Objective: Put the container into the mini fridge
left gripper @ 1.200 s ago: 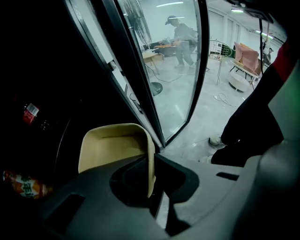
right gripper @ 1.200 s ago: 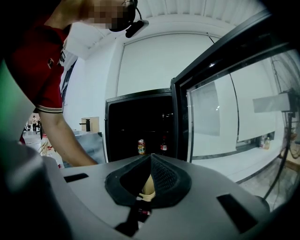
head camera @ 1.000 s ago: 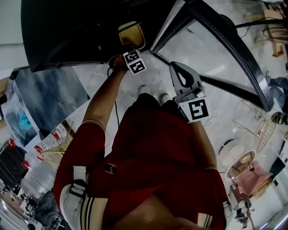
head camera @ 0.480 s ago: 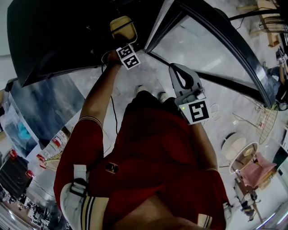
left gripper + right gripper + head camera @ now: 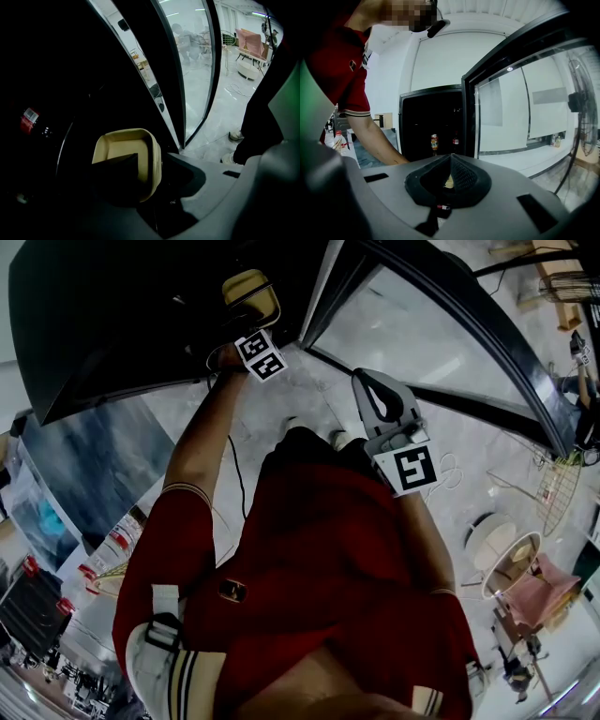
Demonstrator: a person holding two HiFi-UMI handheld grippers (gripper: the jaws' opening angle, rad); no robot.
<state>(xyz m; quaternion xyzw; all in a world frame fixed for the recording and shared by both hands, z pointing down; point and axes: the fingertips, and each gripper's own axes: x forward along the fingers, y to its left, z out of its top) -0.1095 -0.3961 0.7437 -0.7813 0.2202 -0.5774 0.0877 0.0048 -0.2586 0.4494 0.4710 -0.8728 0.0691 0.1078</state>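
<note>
The left gripper has just been opening its jaws, and the beige container is sitting loose between them inside the mini fridge. Backing straight out is looking wisest. The right gripper is idling clenched and empty.

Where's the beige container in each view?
Head view: beige container at top, left of centre, inside the black mini fridge.
Left gripper view: lower centre-left, in the dark interior.
Right gripper view: not clearly in it; a pale sliver low centre may be it.
Shared landmark: the fridge's open glass door, to the container's right.
</note>
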